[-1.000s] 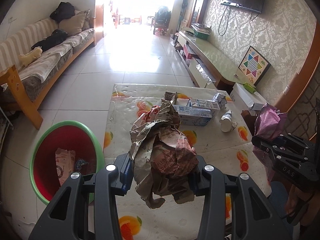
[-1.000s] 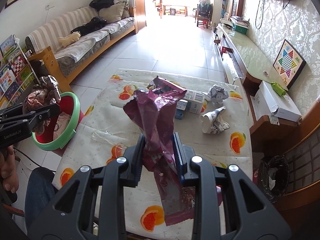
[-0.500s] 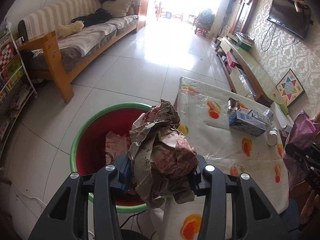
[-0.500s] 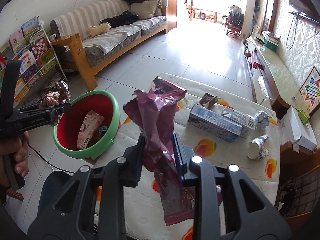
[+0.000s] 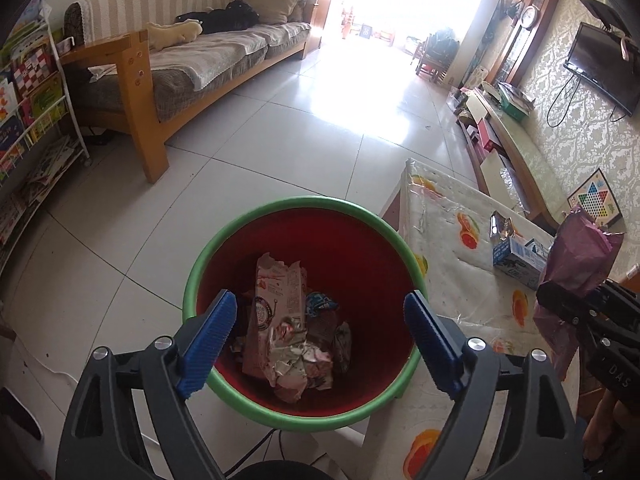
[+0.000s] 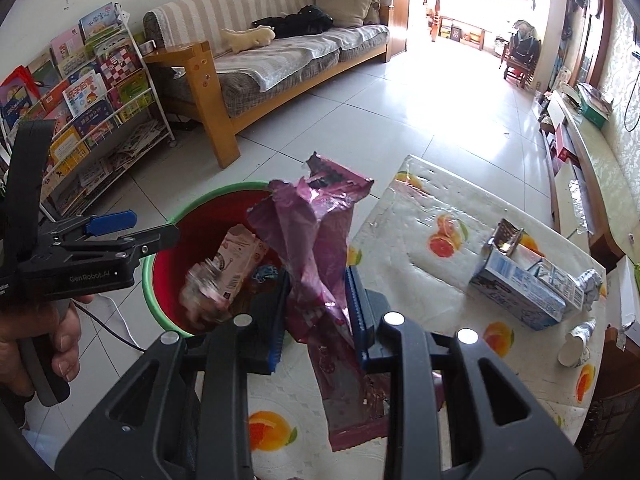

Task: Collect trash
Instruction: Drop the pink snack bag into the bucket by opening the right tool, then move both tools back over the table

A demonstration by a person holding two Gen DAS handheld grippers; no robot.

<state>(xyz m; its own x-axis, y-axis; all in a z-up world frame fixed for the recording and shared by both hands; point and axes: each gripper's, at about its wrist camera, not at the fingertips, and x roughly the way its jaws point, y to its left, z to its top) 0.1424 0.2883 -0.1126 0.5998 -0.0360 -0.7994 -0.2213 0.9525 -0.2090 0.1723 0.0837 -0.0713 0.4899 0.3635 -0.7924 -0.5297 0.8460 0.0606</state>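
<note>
A red bin with a green rim [image 5: 304,204] stands on the floor left of the table and holds several pieces of trash. The crumpled brown paper [image 5: 296,364] lies inside it; in the right wrist view it is a blur [image 6: 200,292] inside the bin [image 6: 160,304]. My left gripper [image 5: 320,340] is open and empty right above the bin; it also shows in the right wrist view [image 6: 132,228]. My right gripper [image 6: 318,312] is shut on a purple foil wrapper [image 6: 316,240], held over the table's left edge beside the bin. The wrapper also shows in the left wrist view [image 5: 580,256].
The table [image 6: 440,280] has a fruit-print cover and carries a blue milk carton [image 6: 520,292], a silver foil piece [image 6: 506,236] and a crushed paper cup [image 6: 576,340]. A bookshelf [image 6: 80,120] and a sofa [image 6: 280,56] stand to the left. A TV bench [image 5: 512,136] runs along the right wall.
My left gripper swung left from the table to over the bin, opened, and the brown paper dropped in. My right gripper carried the purple wrapper left toward the bin.
</note>
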